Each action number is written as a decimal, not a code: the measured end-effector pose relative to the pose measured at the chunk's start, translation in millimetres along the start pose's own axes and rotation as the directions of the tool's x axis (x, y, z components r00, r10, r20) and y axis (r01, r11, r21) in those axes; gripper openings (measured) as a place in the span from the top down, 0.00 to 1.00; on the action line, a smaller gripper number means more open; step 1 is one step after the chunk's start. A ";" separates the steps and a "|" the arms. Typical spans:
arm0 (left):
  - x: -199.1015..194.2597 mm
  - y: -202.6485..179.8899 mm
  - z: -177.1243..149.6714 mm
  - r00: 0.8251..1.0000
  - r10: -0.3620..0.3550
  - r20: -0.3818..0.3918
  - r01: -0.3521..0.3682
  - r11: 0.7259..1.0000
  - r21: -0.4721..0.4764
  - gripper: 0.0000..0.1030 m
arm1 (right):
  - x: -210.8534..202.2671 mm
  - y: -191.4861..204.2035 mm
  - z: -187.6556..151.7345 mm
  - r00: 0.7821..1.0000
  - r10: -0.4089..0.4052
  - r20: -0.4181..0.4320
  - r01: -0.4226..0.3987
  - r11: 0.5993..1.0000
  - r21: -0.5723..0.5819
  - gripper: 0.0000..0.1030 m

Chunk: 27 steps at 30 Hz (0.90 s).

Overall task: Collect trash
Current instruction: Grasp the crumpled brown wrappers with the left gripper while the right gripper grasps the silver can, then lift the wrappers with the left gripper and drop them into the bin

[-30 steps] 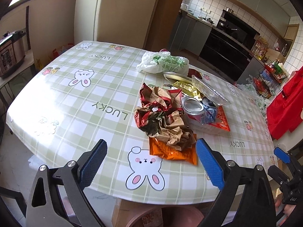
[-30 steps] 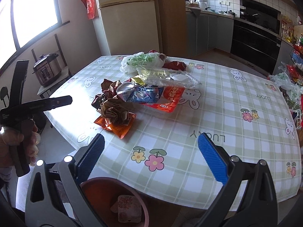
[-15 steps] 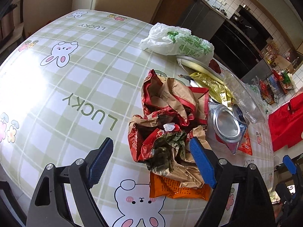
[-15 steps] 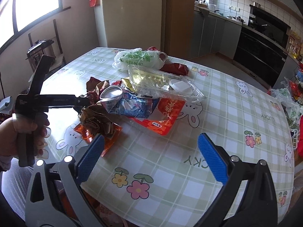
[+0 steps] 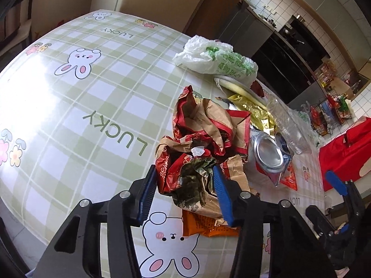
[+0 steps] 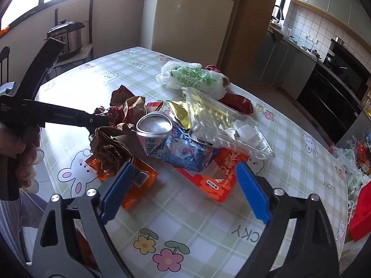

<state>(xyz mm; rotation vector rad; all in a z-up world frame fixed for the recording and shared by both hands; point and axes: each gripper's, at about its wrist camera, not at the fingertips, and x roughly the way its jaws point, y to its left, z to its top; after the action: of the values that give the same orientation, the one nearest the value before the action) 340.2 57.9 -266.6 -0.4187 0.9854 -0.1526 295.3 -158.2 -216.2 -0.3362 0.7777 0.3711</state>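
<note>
A trash pile lies on the checked tablecloth (image 5: 76,106). It has a crumpled brown-and-red paper wad (image 5: 185,176), an orange packet (image 5: 204,227), a crushed can (image 5: 269,153), gold foil (image 5: 248,106), a clear plastic tray (image 6: 222,120), a red packet (image 6: 222,178) and a white bag with green print (image 5: 218,60). My left gripper (image 5: 183,171) straddles the paper wad. Its jaws are closing, and the blue pads stand at the wad's sides. My right gripper (image 6: 183,169) hovers low before the red packet. Its jaws are closing slightly with nothing gripped, and one finger is over the orange packet (image 6: 139,180).
A person's hand (image 6: 25,153) holds the left gripper at the table's near-left edge. A pressure cooker (image 6: 67,37) and a fridge (image 6: 192,16) stand beyond the table. Kitchen units run along the right, with red cloth (image 5: 343,153) beside the table.
The left gripper dropped forward over the paper wad and its jaws narrowed around it. The right gripper slid closer to the pile, rolled a little, and its jaws drew in slightly.
</note>
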 end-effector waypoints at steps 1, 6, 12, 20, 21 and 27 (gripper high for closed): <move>-7.2 1.8 0.5 1.000 -0.006 0.017 0.006 1.000 -0.002 0.55 | 3.2 3.6 2.2 1.000 0.008 0.002 -0.008 1.000 -0.014 0.17; -50.4 11.5 2.4 0.993 0.003 0.117 -0.001 1.000 -0.014 0.55 | 22.1 26.7 15.6 0.999 0.039 0.007 -0.038 0.997 -0.070 0.28; -79.7 24.7 -7.1 0.983 0.063 0.173 -0.063 0.998 -0.006 0.55 | 51.5 48.5 31.5 1.000 -0.001 -0.011 -0.001 0.990 -0.138 0.38; -91.1 38.3 -21.0 0.983 0.067 0.169 -0.060 0.997 -0.049 0.55 | 79.1 62.5 36.0 0.993 -0.100 -0.054 0.086 0.970 -0.229 0.47; -93.9 39.9 -22.7 0.983 0.065 0.170 -0.058 0.997 -0.051 0.55 | 78.1 63.2 35.8 0.993 -0.105 -0.050 0.091 0.968 -0.234 0.51; -103.5 50.3 -30.7 0.985 0.064 0.158 -0.049 0.994 -0.098 0.55 | 64.2 59.1 36.9 0.997 -0.069 -0.032 0.062 0.980 -0.190 0.55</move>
<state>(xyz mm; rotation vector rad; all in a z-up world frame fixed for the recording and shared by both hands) 254.6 127.6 -221.7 -0.4810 0.8466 -0.0203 333.8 -77.6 -247.7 -0.5477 0.7690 0.3784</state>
